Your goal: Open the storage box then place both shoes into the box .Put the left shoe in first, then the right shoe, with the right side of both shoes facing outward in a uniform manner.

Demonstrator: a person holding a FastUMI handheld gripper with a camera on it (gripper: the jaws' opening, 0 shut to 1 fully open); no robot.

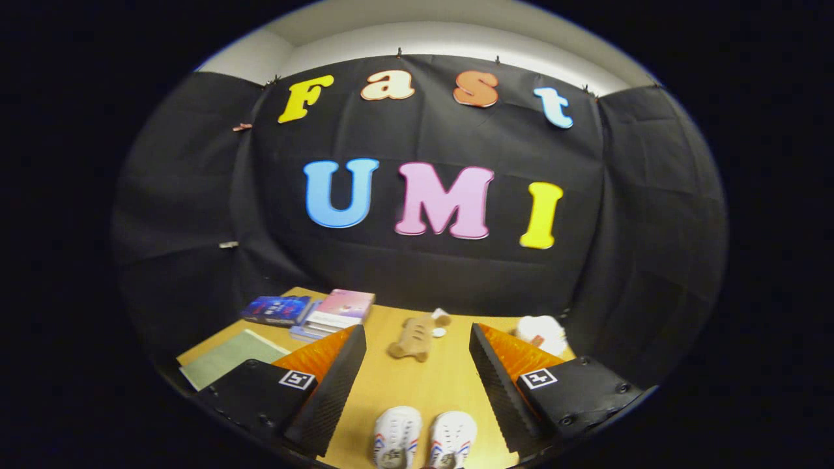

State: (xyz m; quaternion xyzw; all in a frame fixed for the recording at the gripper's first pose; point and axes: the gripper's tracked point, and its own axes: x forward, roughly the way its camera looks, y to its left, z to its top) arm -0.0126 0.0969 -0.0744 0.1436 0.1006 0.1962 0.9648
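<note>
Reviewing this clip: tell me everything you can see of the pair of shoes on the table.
The pair of shoes is small and white, with red and blue stripes on the sides near the front. The two stand side by side on the wooden table, close together; whether they touch is unclear. They sit upright, low between the fingers of the open gripper, which touches neither shoe. Their near ends are cut off from sight. A tan plush toy lies beyond them.
</note>
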